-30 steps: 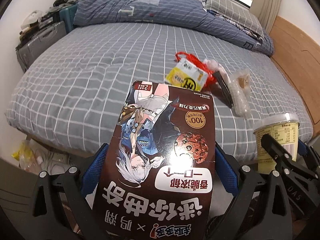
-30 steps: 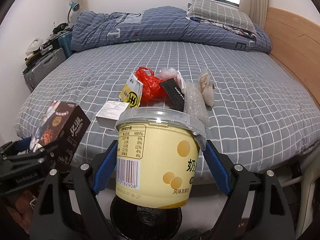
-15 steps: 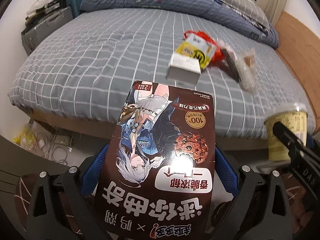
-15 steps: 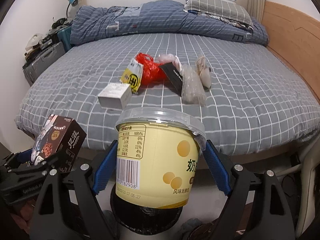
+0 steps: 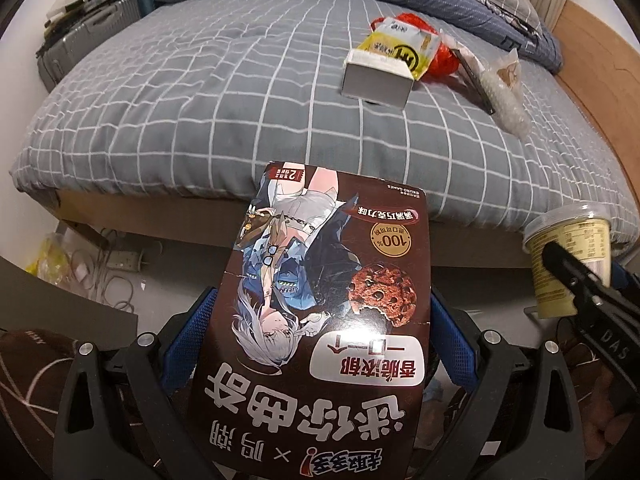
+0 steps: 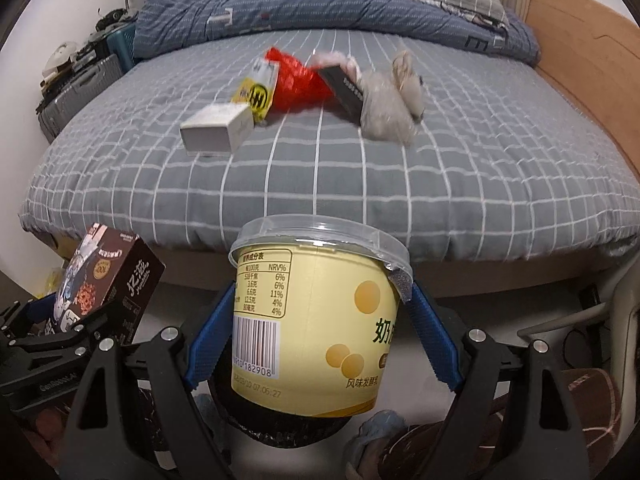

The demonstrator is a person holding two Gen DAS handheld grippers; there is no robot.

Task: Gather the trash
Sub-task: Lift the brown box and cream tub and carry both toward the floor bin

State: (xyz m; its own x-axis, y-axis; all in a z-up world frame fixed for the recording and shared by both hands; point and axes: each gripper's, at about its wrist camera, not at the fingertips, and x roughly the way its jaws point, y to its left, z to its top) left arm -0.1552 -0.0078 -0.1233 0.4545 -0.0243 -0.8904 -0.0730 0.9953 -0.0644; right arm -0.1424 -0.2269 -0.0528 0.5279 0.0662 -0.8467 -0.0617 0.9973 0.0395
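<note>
My left gripper (image 5: 320, 312) is shut on a dark brown cookie box (image 5: 324, 312) with a cartoon figure, held off the foot of the bed; the same cookie box (image 6: 108, 284) shows at lower left in the right wrist view. My right gripper (image 6: 320, 304) is shut on a pale yellow tub (image 6: 316, 320) with a clear lid, its blue pads pressed on both sides; that tub (image 5: 568, 252) appears at the right in the left wrist view. Under the tub lies a black-lined bin (image 6: 288, 428). More trash lies on the bed: a white box (image 6: 218, 132), a yellow packet (image 6: 260, 94), a red bag (image 6: 296, 80).
The grey checked bed (image 6: 320, 184) fills the middle, with a blue duvet (image 6: 260, 4) at its head and a wooden side board (image 6: 592, 60) on the right. Suitcases (image 5: 88, 32) stand by the left wall. Cables and a power strip (image 5: 120, 260) lie on the floor.
Both grippers have sunk and tilted further down, so the bed's foot edge and the floor now show. The box and the tub stay gripped as before.
</note>
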